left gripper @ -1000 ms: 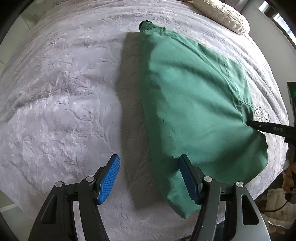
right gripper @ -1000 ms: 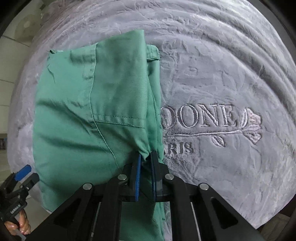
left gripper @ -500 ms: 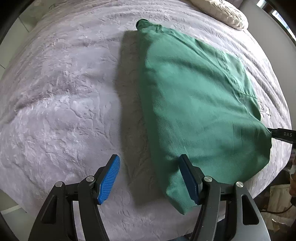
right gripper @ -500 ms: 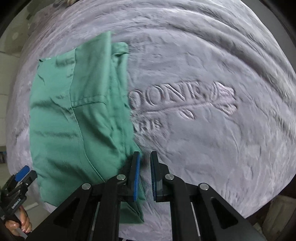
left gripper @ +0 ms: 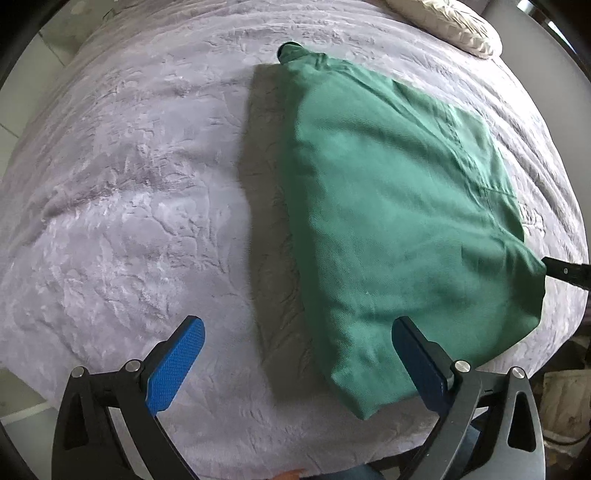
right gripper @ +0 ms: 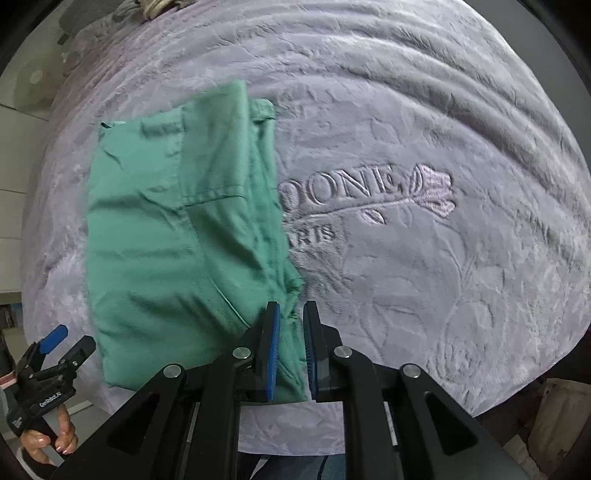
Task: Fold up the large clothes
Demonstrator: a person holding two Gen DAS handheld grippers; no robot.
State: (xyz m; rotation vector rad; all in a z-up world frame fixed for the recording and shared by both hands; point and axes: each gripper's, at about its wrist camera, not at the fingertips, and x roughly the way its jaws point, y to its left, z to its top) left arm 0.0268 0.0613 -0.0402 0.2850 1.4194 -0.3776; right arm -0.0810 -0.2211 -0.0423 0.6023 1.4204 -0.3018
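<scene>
One green garment (left gripper: 399, 206), folded into a flat woven slab, lies on one bed (left gripper: 129, 206) under a plush grey embossed cover, with one cream pillow (left gripper: 454, 22) beyond. Left tongs (left gripper: 295, 354) are spreading wide, clamping nothing, the garment's near corner by the right-hand pad. Right tongs (right gripper: 291, 350) at its right edge are parting slightly, gripping no cloth.

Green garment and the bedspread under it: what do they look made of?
Green garment: apparently a woven cotton-type cloth, matte, with a fine diagonal weave, stitched seams and soft creases. Bedspread: seemingly a plush, velvety synthetic in pale lilac, slightly shiny, with an embossed leaf pattern and raised lettering.
</scene>
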